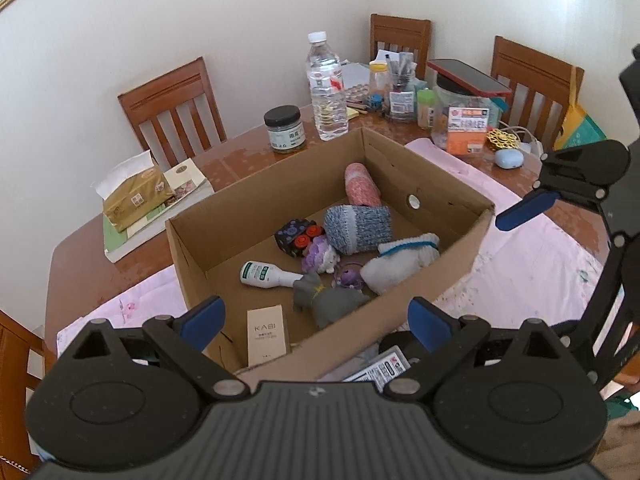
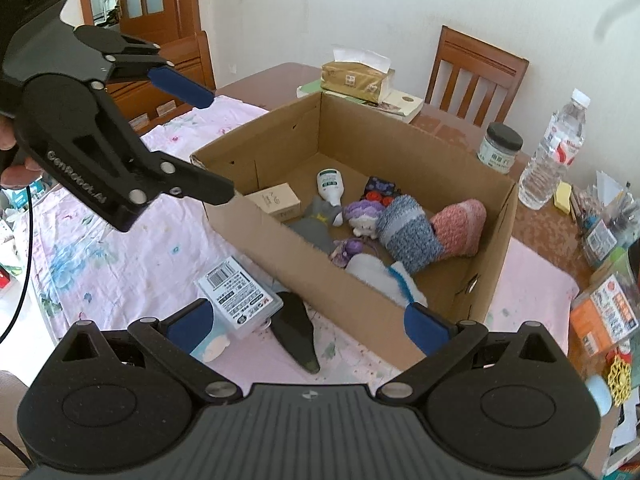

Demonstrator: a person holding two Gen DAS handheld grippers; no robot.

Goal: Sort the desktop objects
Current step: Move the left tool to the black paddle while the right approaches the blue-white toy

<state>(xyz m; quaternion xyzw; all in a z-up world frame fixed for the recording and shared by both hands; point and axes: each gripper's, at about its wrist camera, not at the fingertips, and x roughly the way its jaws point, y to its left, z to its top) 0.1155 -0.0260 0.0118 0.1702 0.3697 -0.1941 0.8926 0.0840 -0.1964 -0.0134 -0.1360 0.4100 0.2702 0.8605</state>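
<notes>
My left tongs [image 1: 316, 318] hang spread wide and empty over the near wall of the cardboard box [image 1: 452, 258], which sits on a pink cloth [image 2: 120, 248] on the table. Inside the box, from left to right, lie a tan carton [image 1: 267, 334], a white bottle [image 1: 266, 274], a grey toy [image 1: 324, 300], a blue-grey sock roll [image 1: 358, 230], a pink sock roll [image 1: 362, 185] and a white sock roll [image 1: 400, 262]. Outside it, just beside the near wall, a clear labelled case [image 2: 238, 294] and a dark flat piece [image 2: 298, 334] rest on the cloth. My right tongs [image 2: 308, 320] hover above these two, also spread and empty.
</notes>
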